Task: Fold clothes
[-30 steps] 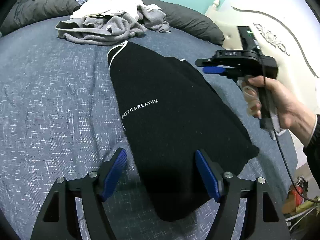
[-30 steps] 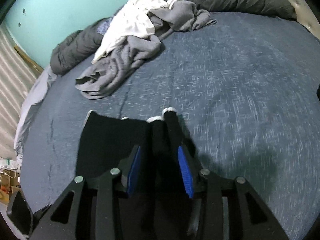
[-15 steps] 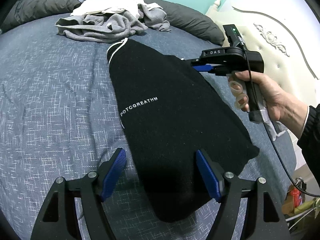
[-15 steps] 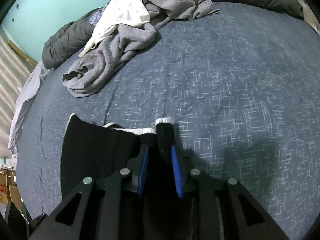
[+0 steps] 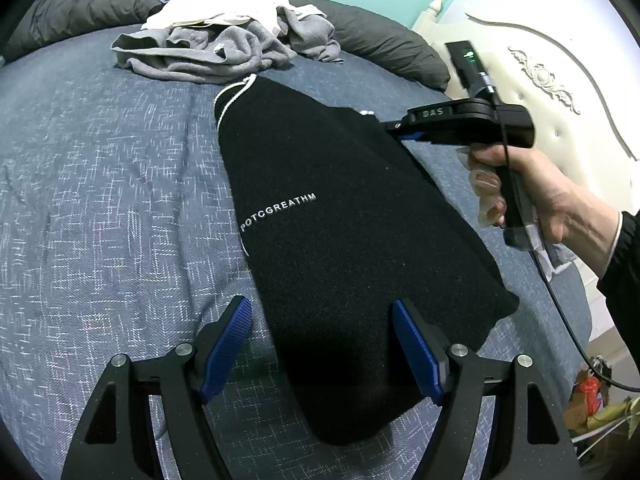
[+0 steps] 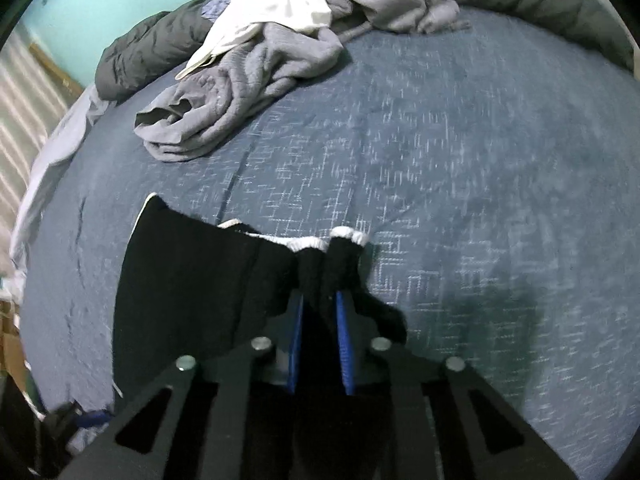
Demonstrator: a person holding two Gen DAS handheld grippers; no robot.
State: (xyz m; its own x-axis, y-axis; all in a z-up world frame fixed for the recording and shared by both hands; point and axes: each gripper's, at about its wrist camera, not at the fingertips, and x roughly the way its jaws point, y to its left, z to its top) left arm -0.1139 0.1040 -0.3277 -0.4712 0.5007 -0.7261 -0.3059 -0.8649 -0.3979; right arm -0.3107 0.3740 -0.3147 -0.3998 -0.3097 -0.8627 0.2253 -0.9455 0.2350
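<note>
Bed: I am working over a blue bedspread (image 5: 100, 184) that is filling both views, with a dark pillow (image 5: 384, 44) lying along the far edge.
Black garment: the black top (image 5: 344, 248) is lying flat in the middle of the bed, its white-trimmed end pointing to the far side and white lettering showing on its left half.
Pile: grey and white clothes (image 5: 224, 40) are waiting in a heap at the far side, just beyond the black top, not yet folded.
Left tongs: my left gripper (image 5: 324, 348) is hovering spread wide over the near end of the black top, pinching nothing.
Right tongs: my right gripper (image 6: 320, 320) has just been closing, and a fold of black cloth with white trim is now sitting between its blue pads; I am reading it as pinching the far right corner of the top.
What changed: a second ago the right pads were standing wider around that fold; now they are squeezing it, so I am judging the corner is secured and a fold across the top can begin.
Hard to make out: the cloth is hiding where the pads are meeting it, the right view is blurring, and the near edge of the top is running under my left gripper.
</note>
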